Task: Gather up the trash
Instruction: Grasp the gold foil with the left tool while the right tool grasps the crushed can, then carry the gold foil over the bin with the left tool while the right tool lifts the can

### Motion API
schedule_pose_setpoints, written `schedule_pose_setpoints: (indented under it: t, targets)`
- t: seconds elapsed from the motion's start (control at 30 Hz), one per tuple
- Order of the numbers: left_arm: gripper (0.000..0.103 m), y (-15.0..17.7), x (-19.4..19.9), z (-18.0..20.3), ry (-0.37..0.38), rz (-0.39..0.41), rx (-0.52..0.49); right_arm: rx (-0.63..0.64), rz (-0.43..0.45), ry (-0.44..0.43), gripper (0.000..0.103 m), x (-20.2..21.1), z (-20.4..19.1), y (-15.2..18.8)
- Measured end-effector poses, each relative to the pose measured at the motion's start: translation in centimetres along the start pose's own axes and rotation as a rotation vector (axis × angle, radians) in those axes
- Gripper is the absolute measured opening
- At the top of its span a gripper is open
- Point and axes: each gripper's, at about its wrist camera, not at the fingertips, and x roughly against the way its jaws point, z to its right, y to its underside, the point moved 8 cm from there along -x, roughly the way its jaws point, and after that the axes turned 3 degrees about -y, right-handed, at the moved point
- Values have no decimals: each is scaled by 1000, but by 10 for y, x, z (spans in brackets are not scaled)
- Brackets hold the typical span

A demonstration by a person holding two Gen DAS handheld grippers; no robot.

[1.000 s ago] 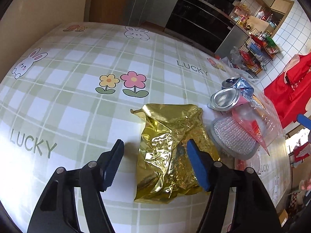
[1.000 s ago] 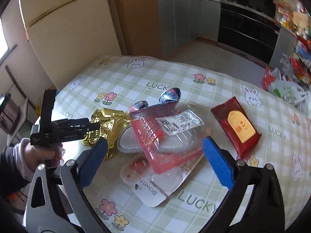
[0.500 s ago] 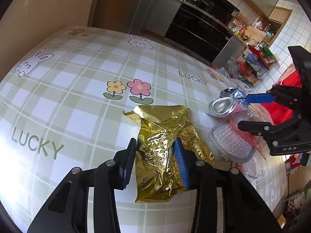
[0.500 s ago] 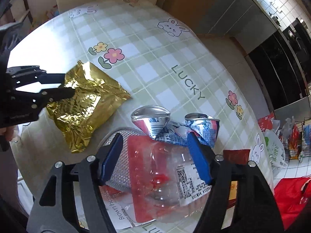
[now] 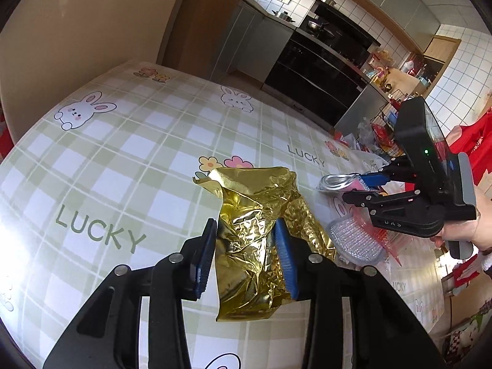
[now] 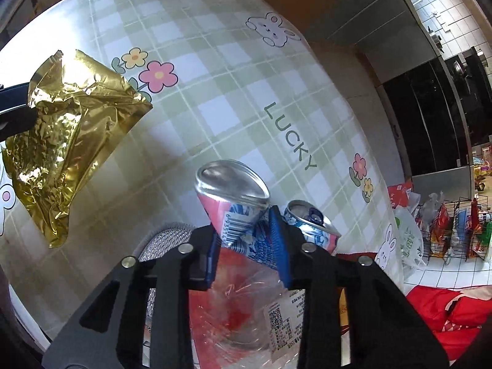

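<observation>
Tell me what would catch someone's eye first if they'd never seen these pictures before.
The crinkled gold foil bag stands out most, pinched between the left gripper pads above the green checked tablecloth printed with rabbits, flowers and LUCKY. Next is the crushed pink and blue drink can at the edge of a plastic packaging pile, with the right gripper jaws closing around its squashed middle.
</observation>
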Motion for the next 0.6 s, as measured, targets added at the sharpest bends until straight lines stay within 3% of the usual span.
schedule_pose_setpoints:
  t: [0.33,0.6]
  targets:
    - [38,-14,37,8,-8,66,-10,-92,133,31,13,50,21,0]
    - [38,-21,76,30,-7,110,-50,-177,220,27,12,102,35,15]
